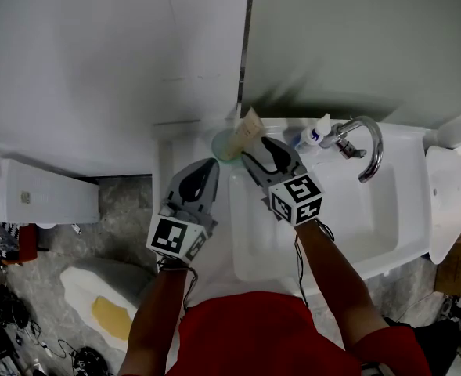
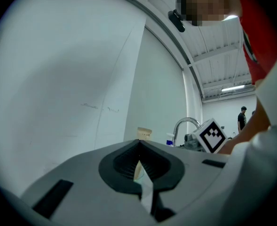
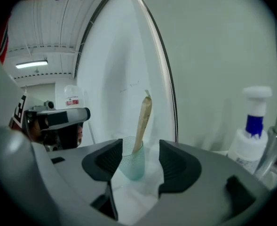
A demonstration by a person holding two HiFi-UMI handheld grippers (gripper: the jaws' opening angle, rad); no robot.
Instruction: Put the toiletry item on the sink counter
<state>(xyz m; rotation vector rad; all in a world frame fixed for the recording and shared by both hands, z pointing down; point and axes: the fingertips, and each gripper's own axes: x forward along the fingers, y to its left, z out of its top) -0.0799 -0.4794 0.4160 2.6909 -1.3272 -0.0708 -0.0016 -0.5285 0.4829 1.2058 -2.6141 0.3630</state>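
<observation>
Right gripper (image 3: 140,155) had its jaws spread apart, pinching nothing. Framed in the gap just beyond them stood the toiletry item, a teal cup (image 3: 130,166) with a tan paper-wrapped stick (image 3: 143,117) leaning inside, on the white sink counter (image 1: 179,143) at its back left corner. Left gripper (image 2: 139,144) had its jaws pressed together, empty. We judged the cup light, made of thin, finely textured translucent plastic, somewhat slick and easily tipped by the tall stick; a low hold across its round wall seemed safest. A white pump bottle (image 3: 251,135) and a shiny curved tap (image 1: 365,143) stood nearby.
</observation>
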